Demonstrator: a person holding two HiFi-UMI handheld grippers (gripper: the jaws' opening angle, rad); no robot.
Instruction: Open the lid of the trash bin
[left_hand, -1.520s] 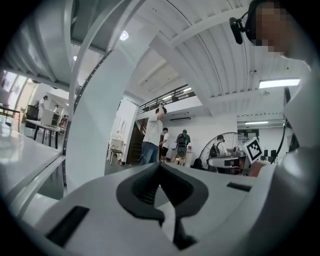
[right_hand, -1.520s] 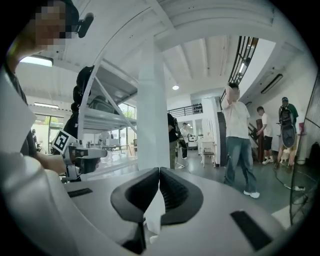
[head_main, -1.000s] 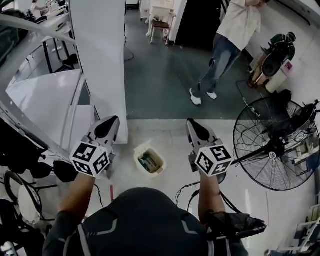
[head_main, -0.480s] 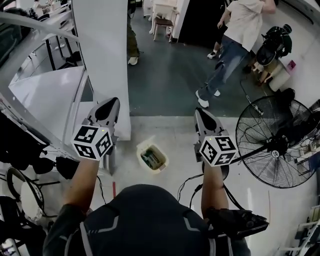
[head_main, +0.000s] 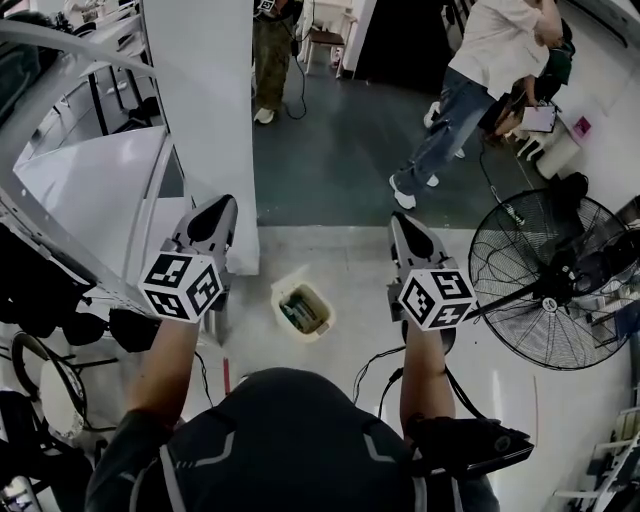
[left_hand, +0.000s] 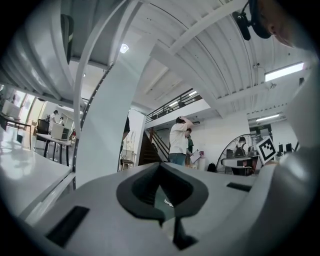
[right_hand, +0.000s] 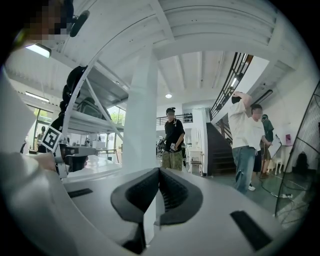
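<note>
Presently, left tongs (head_main: 218, 205): tips closed together in the left gripper view (left_hand: 160, 167), with nothing between them; held in the air, pointing forward.
Right tongs (head_main: 399, 218): tips likewise closed on nothing in the right gripper view (right_hand: 160, 172); held level with the left tongs, well apart from them.
Marker cubes: one on each gripper, left (head_main: 182, 286) and right (head_main: 435, 299), both facing the head camera.
Trash bin (head_main: 322, 325): small, cream-coloured, standing on the light floor (head_main: 340, 255) below and between the two grippers, touched by neither. Dark contents show through its top from above; the lid is too small to make out.
White pillar (head_main: 200, 100): upright, ahead of the left tongs.
Pedestal fan (head_main: 545, 295): round wire guard, to the right of the right tongs.
Bystanders: one person in a light shirt and jeans (head_main: 470, 80) on the dark floor ahead to the right; a second person (head_main: 270, 50) beside the pillar.
</note>
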